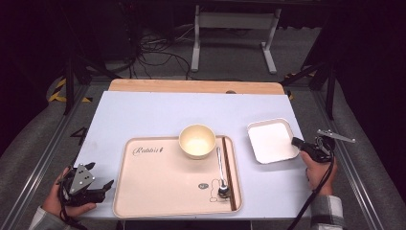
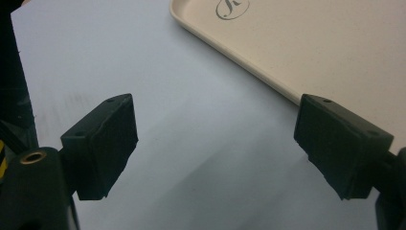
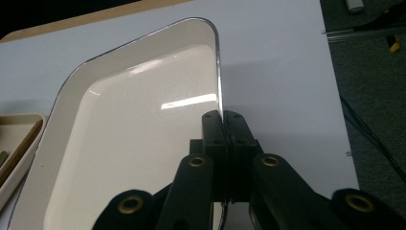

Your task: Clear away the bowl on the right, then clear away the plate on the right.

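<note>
Two grippers work here: the right gripper (image 3: 222, 117) pinches the white plate's (image 3: 143, 139) rim. The left gripper (image 2: 215, 143) gapes empty over the table (image 2: 191, 158), seemingly just beside the tray (image 2: 306, 48).

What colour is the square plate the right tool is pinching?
White, with a thin dark line around its rim. The square plate shows best in the right gripper view.

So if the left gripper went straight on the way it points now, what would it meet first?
Probably the near-left edge of the beige tray: the open left gripper hangs over bare table, angled toward it. Depth is hard to judge.
</note>
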